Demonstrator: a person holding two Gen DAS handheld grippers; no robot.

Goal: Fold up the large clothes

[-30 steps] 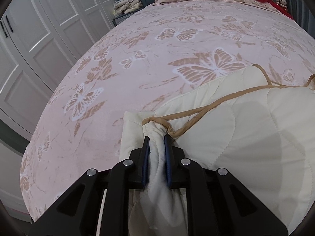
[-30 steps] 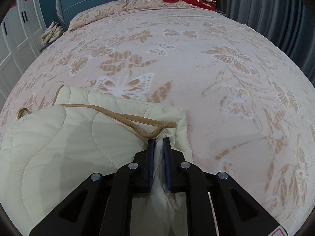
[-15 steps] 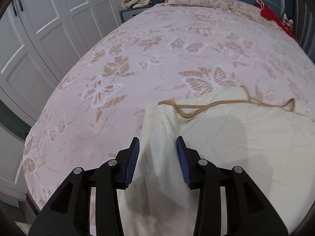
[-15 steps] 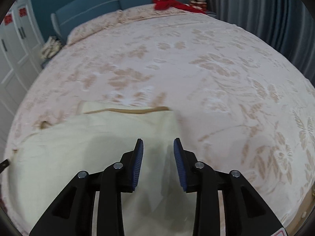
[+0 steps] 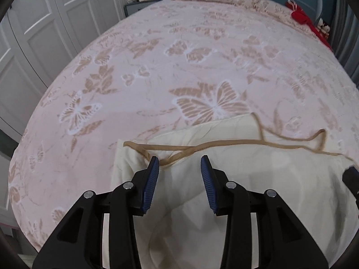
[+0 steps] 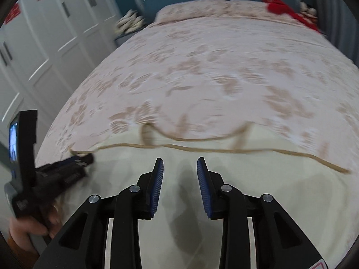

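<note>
Both grippers, left gripper (image 5: 180, 163) and right gripper (image 6: 180, 164), have just opened, gripping nothing. Beneath them the cream garment (image 5: 258, 179) lies at the bed's (image 5: 157, 56) near edge.

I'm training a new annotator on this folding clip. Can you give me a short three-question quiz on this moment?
1. True or false: the left tongs are clamped on the cream garment.
2. What tan thing lies across the garment's far edge? A) belt B) thin strap C) towel
3. Which item sits at the bed's far right corner, by the headboard?

Key: 1. False: both the left and the right tongs are open, nothing between the pads. 2. B, the tan strap. 3. A red cloth item on the butterfly bedspread.
</note>
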